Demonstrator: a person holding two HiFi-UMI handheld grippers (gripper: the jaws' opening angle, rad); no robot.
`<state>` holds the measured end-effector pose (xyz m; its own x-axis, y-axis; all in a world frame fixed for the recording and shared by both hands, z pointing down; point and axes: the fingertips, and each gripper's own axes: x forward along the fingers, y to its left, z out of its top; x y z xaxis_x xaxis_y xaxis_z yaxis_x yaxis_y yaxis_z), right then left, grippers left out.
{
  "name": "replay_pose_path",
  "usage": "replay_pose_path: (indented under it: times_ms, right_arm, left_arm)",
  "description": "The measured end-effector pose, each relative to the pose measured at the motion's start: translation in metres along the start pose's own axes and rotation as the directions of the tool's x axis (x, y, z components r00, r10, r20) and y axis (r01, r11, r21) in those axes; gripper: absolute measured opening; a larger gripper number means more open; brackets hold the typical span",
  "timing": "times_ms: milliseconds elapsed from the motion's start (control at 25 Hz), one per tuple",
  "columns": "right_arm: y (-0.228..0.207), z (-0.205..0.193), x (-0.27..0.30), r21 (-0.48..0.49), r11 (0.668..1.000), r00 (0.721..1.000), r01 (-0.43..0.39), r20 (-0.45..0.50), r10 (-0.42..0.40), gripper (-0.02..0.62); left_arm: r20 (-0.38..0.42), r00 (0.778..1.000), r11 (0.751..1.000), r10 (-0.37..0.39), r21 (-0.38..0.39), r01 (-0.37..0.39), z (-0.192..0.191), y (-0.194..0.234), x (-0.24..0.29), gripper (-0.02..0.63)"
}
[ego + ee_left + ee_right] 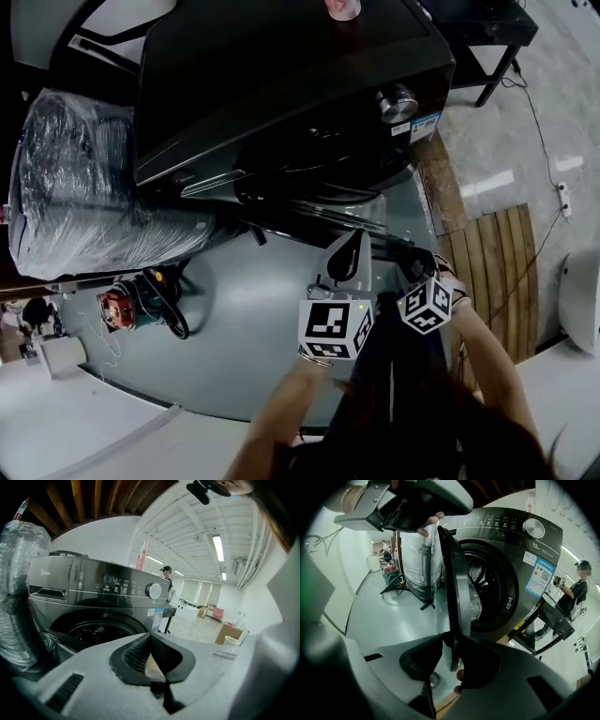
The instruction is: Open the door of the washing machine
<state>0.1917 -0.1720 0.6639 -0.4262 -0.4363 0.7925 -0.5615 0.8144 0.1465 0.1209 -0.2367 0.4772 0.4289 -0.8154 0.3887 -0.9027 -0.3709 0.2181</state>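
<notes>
Currently: right gripper (453,641) pinched on door (457,585) rim to swing it off washing machine (511,569); left gripper (150,637) closed, empty.

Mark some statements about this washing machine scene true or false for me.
1. The washing machine has its door standing open. True.
2. The left gripper holds the pink bottle. False: it is shut and empty, and the bottle stands on top of the machine.
3. The right gripper is closed on the door's edge. True.
4. The plastic-wrapped bundle sits on top of the machine. False: it stands beside the machine.
</notes>
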Motion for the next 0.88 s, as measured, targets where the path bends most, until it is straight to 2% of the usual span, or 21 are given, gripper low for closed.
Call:
replay_pose_path:
  times_ms: [320, 520, 880]
  right_arm:
    - [0.03, -0.01, -0.004, 0.065, 0.998, 0.999, 0.017, -0.047, -0.014, 0.106]
    - [0.049, -0.016, -0.008, 0.099, 0.995, 0.998, 0.023, -0.058, -0.017, 0.103]
    - [0.082, -0.021, -0.011, 0.073, 0.997, 0.997, -0.006, -0.07, 0.011, 0.092]
  left_arm:
    - [0.01, 1.0, 1.0, 0.005, -0.009, -0.005, -0.011, -0.003, -0.037, 0.012]
    - [0.006, 0.998, 0.997, 0.058, -0.048, -0.057, -0.025, 0.001, -0.065, 0.012]
    - [0.016, 0.982, 0.977, 0.189, -0.105, -0.186, -0.043, 0.012, -0.115, 0.012]
